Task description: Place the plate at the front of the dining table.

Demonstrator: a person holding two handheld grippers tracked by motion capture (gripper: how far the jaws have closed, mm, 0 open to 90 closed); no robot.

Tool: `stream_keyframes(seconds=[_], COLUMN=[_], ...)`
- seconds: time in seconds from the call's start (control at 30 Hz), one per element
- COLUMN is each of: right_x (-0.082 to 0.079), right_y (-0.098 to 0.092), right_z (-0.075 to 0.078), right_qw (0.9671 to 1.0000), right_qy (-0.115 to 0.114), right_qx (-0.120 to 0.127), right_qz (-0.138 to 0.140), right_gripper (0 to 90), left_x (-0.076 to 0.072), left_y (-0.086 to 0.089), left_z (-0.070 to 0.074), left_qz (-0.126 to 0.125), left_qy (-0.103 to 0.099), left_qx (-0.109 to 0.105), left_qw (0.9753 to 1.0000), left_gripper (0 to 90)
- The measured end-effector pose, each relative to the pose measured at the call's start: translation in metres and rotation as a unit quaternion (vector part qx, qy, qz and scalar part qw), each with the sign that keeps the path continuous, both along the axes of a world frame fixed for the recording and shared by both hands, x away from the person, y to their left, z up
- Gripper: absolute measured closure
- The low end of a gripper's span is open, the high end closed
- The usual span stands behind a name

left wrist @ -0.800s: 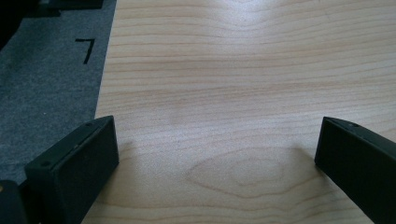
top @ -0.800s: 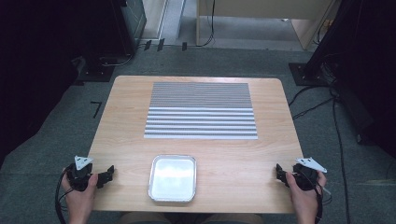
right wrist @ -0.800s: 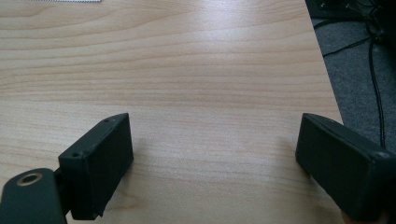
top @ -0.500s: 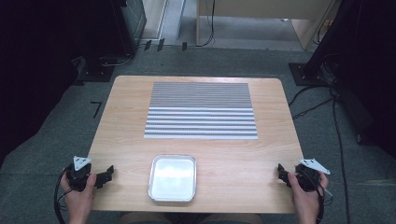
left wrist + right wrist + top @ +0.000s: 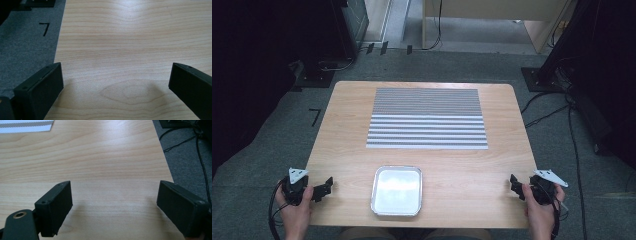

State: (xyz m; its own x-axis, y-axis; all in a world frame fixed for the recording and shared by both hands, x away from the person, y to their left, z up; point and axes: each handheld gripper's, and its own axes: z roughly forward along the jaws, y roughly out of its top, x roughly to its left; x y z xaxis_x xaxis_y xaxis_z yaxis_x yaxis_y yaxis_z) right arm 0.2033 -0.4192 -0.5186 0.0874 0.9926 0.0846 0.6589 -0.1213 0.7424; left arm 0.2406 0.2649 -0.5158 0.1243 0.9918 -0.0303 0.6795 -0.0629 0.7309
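A silver metal tray [image 5: 397, 190] lies empty at the front middle of the wooden table [image 5: 342, 130]. A grey and white striped mat [image 5: 427, 118] covers the table's far middle. My left gripper [image 5: 326, 186] rests at the front left edge, held in a hand, jaws open wide over bare wood [image 5: 117, 75]. My right gripper [image 5: 514, 182] sits at the front right edge, also open with nothing between its jaws [image 5: 115, 202]. A corner of the striped mat [image 5: 25, 126] shows at the top left of the right gripper view.
Grey carpet [image 5: 272, 145] surrounds the table, with a black mark [image 5: 315, 116] on it at the left. Cables [image 5: 572, 130] run over the floor at the right. Dark equipment [image 5: 337, 30] stands behind the table.
Both hands and grippers have drifted slightly toward the front edge; otherwise nothing has changed.
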Motion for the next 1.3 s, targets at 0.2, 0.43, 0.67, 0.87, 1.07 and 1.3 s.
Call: stream_keyframes(seconds=[0.2, 0.43, 0.67, 0.87, 1.07, 1.3], right_x=[-0.001, -0.001, 0.0, 0.001, 0.003, 0.004], right_y=[0.004, 0.007, 0.016, 0.022, 0.034, 0.048], right_z=[0.005, 0.012, 0.017, 0.02, 0.023, 0.027], right_qw=[1.0, 0.9998, 0.9997, 0.9996, 0.9993, 0.999], right_qy=[-0.003, -0.009, -0.014, -0.014, -0.016, -0.021], right_qx=[-0.002, 0.015, 0.008, 0.01, 0.014, 0.011], right_qz=[0.005, 0.006, 0.016, 0.021, 0.029, 0.038], right_gripper=[12.8, 12.9, 13.0, 12.9, 12.9, 12.9], left_x=[0.0, 0.0, -0.002, -0.003, -0.005, -0.007], left_y=[-0.006, -0.01, -0.017, -0.023, -0.03, -0.042], left_z=[0.003, 0.008, 0.012, 0.014, 0.016, 0.017], left_qz=[-0.007, -0.016, -0.021, -0.029, -0.037, -0.051], left_qy=[-0.004, -0.005, -0.01, -0.011, -0.012, -0.012], left_qx=[-0.002, -0.004, -0.008, -0.007, -0.011, -0.008], left_qw=[1.0, 0.9999, 0.9997, 0.9995, 0.9992, 0.9986], left_gripper=[0.0, 0.0, 0.0, 0.0, 0.0, 0.0])
